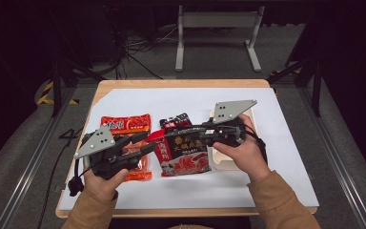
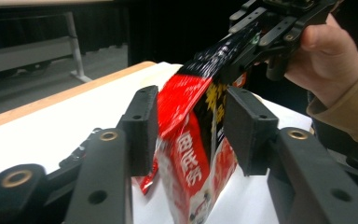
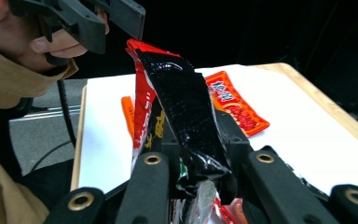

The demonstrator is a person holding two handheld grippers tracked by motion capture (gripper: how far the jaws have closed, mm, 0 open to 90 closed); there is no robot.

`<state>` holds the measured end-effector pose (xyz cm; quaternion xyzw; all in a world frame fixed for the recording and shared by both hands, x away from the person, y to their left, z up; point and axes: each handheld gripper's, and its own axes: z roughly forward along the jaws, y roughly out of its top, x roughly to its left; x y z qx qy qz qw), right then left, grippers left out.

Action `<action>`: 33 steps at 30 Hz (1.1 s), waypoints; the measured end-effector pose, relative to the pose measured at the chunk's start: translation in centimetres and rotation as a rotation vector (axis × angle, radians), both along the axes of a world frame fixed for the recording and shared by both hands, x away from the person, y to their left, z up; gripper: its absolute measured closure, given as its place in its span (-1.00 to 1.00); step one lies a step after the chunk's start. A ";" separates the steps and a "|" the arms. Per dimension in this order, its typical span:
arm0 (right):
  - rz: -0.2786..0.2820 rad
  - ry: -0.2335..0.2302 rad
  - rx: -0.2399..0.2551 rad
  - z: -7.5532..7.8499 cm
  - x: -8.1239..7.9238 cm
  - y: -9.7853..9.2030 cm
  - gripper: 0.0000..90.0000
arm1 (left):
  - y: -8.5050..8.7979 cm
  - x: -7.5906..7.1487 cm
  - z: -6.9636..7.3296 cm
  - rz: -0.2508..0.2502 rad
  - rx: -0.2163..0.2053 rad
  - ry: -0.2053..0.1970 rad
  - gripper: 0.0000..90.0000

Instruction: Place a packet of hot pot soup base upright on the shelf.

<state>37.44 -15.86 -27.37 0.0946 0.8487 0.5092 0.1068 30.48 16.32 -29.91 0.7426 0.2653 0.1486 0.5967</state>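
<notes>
The black-and-red sauce packet (image 1: pixel 185 151) hangs lifted above the white mat (image 1: pixel 276 143), clamped at its top edge by the right gripper (image 3: pixel 193 154); the left gripper (image 2: pixel 191 130) flanks its red corner, jaws apart, apparently not pressing. An orange packet (image 1: pixel 126 125) lies flat just beside it; a pale tray (image 1: pixel 228 160) sits under the right hand (image 1: pixel 245 152).

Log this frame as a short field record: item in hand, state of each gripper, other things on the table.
item in hand: black and red pouch, lifted off the white sheet
right gripper: shut on the pouch's top edge
left gripper: jaws open, pouch's red corner between the pads without contact
other items: orange sauce packet flat on the sheet; shallow tray under the right hand
support: wooden table
</notes>
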 end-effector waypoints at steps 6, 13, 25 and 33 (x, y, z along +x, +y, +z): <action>-0.027 -0.033 0.012 1.3 0.4 -0.6 0.68 | 0.4 0.4 -0.5 0.010 0.014 0.026 0.14; -0.055 -0.059 0.026 2.6 0.9 -1.2 0.68 | 0.5 0.9 -1.2 0.016 0.020 0.050 0.10; -0.130 -0.082 0.028 4.7 2.4 -3.0 0.68 | 0.9 1.8 -2.4 0.043 0.013 0.120 0.11; -0.176 -0.093 0.054 5.3 4.0 -4.7 0.67 | 1.0 2.3 -3.0 0.059 0.034 0.136 0.06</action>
